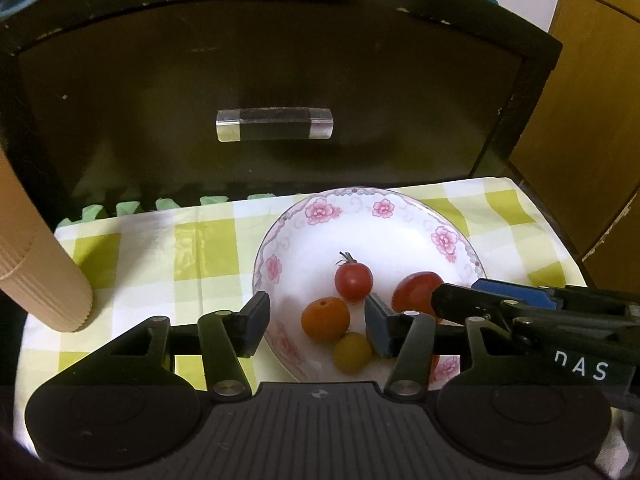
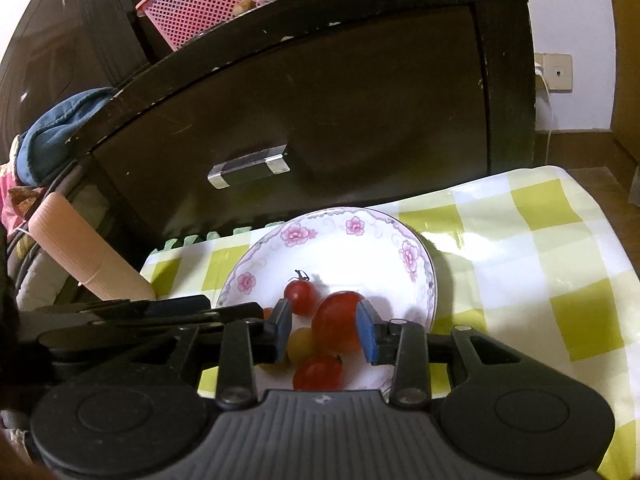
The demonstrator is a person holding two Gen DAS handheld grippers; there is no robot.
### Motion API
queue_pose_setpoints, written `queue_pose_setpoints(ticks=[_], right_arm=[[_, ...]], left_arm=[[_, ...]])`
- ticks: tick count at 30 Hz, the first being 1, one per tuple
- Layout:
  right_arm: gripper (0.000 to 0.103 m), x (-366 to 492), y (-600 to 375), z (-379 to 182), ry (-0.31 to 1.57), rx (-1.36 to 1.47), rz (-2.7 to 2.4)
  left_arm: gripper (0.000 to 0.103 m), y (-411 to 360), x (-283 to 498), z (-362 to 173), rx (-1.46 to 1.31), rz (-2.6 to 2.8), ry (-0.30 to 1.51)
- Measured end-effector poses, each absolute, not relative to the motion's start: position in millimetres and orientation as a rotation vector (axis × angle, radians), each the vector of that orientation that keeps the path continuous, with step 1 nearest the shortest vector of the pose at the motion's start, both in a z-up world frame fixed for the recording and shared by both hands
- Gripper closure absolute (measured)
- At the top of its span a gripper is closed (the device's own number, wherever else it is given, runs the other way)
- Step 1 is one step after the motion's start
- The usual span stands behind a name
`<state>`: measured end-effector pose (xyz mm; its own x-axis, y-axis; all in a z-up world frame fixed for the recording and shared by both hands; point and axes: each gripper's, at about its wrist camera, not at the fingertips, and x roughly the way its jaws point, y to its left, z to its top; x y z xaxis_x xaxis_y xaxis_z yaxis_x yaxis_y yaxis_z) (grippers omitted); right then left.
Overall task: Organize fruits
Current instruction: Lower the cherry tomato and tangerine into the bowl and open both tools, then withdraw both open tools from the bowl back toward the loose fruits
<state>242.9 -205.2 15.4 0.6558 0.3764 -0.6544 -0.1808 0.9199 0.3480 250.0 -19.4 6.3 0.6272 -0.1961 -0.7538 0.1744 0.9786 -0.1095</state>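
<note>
Fruit is being set into the floral plate [image 1: 416,216] at the checked cloth's back edge: the left gripper [image 1: 318,322] stands spread above an orange tomato [image 1: 325,318], the right gripper [image 2: 323,330] brackets the large red tomato [image 2: 336,326] without visibly pinching, so next both should lift clear.

Open left gripper [image 1: 316,324] over orange fruit [image 1: 325,318] in floral plate [image 1: 304,216]

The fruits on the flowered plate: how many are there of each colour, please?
Red: 3, namely the small stemmed red fruit, the large red fruit and the nearest red fruit
Orange: 1, the orange fruit
Yellow: 1, the yellow fruit
Total: 5
</note>
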Motion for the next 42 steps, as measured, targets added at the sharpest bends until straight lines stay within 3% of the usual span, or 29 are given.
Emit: queue_pose_setpoints(ticks=[11,22,42], right_arm=[[0.069,221,-206,25,0.799,0.249,0.307],[0.068,198,-205,39,0.783,0.239,0.316],[0.068,144,-201,42,0.814,0.231,0.310]], left_arm=[[0.035,-26,226,21,0.040,-0.184,0.820],[0.019,-17,202,34,0.047,-0.142,0.780],[0.017,-8,150,34,0.050,-0.137,0.806]])
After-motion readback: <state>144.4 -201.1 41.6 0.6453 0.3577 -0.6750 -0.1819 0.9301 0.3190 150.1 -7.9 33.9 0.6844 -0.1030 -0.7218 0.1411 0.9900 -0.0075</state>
